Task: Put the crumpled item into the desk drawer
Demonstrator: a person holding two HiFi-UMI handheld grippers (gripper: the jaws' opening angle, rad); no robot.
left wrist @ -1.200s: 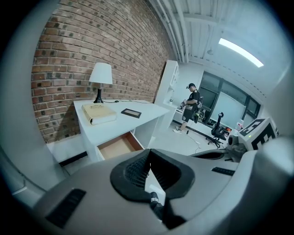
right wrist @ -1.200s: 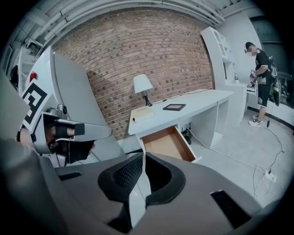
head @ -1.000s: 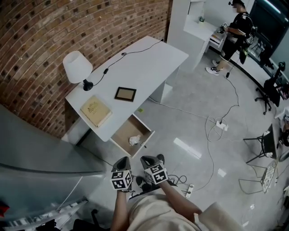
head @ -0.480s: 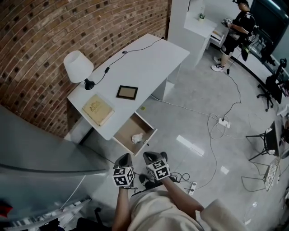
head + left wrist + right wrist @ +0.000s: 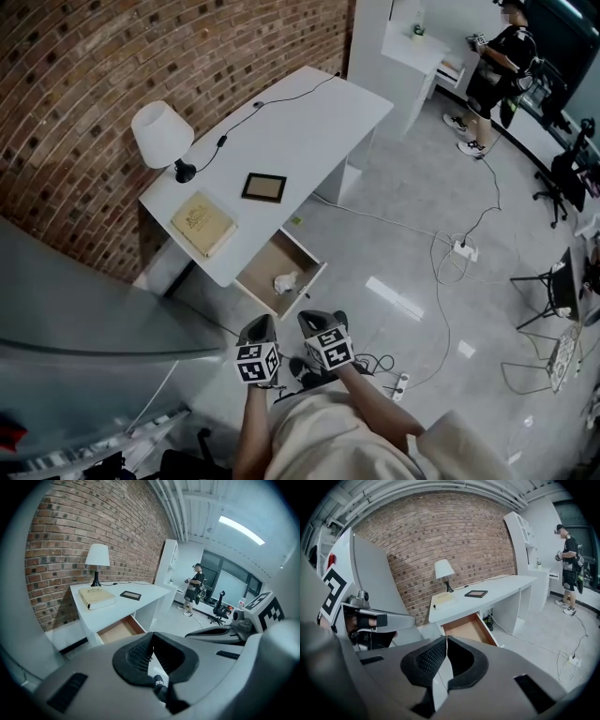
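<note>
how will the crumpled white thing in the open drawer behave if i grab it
The crumpled item looks like wadded paper or tissue, so it is probably very light and squashy. Its irregular folds suggest it won't roll far in the drawer.

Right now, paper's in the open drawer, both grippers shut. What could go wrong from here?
1. The drawer juts out open with the crumpled paper inside; walking past could bump it, and a hard shove might slam it.
2. Cables and a power strip lie close underfoot; a step forward could snag them.
</note>
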